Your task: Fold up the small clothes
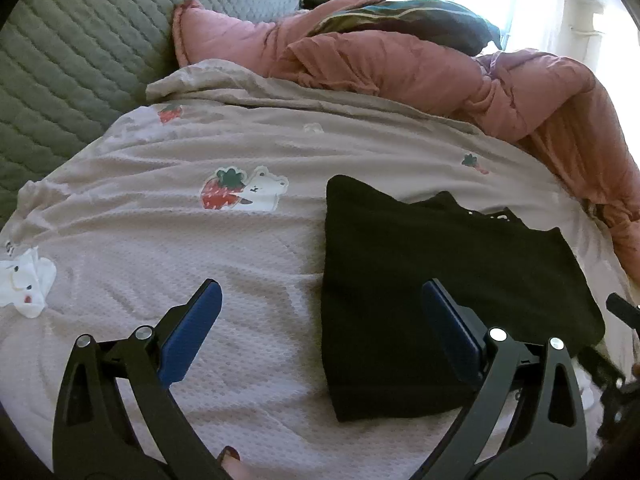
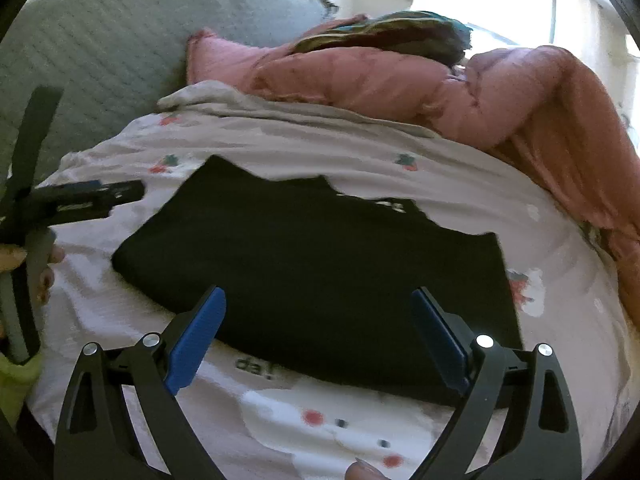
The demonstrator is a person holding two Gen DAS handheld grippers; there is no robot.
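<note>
Two grippers: both in view w/ blue pads, both spread wide, nothing between either pair.
Far left: grey-green quilted headboard cushion (image 1: pixel 76 52) behind the bed.
Bed cover: pale pink waffle-textured bedspread w/ strawberry and white bear prints (image 1: pixel 180 240), wrinkled, covers most of the bed.
Left gripper (image 1: pixel 320 308): black frame, jaws apart, hovers over bedspread; its left pad over bare cover, right pad over the garment's left part. No cloth pinched.
Task item: black folded garment, roughly rectangular (image 1: pixel 440 280), lies flat on the bedspread, right of centre in left wrist view; a bit of white lettering shows at its far edge.
Right gripper (image 2: pixel 318 320): black frame, jaws apart, above the garment's near edge; not gripping it.
Left gripper from right wrist view: at far left edge, held by a hand (image 2: pixel 44 268), clear of the garment.
Back right: salmon-pink rumpled duvet (image 1: pixel 460 76) heaped along the far side; dark teal-and-olive striped cloth (image 1: pixel 404 20) on top.
Far right: bright window, washed out.
</note>
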